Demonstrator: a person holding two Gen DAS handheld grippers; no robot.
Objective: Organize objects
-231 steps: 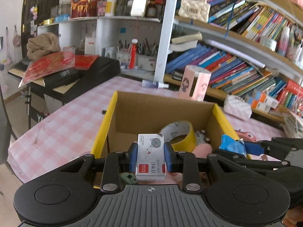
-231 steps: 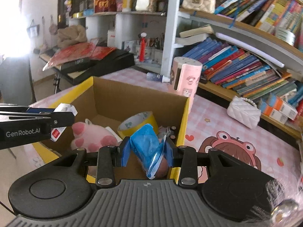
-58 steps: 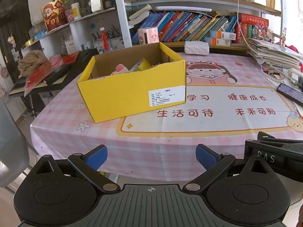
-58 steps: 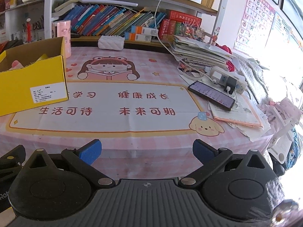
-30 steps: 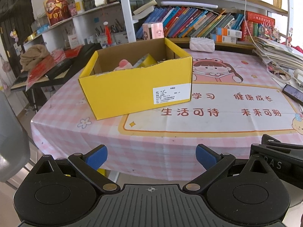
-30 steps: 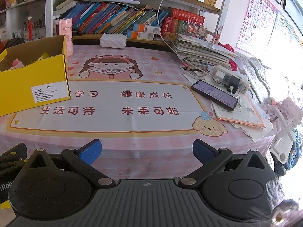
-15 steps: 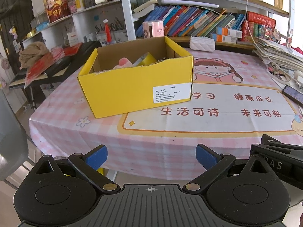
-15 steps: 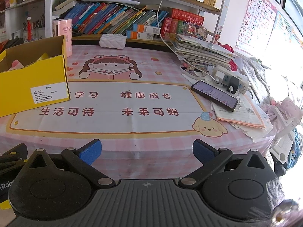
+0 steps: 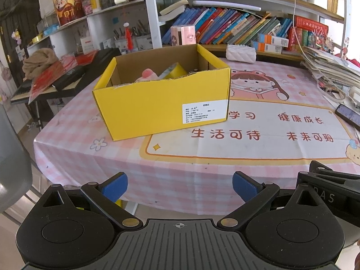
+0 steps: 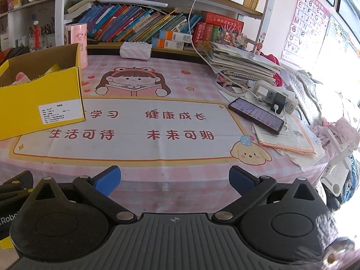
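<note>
A yellow cardboard box stands on the left part of the pink checked table; a pink plush toy and a yellow tape roll show inside it. The same yellow box sits at the left of the right wrist view. My left gripper is open and empty, held back in front of the table's near edge. My right gripper is likewise open and empty, off the front edge, well right of the box.
A phone, a power strip and stacked papers crowd the table's right side. A white pouch and pink canister stand by the bookshelf. A keyboard stand is at the left.
Earlier both grippers held items over the box, a small white box and a blue bag; both now stand open, empty and pulled back. In the last second, almost nothing has moved.
</note>
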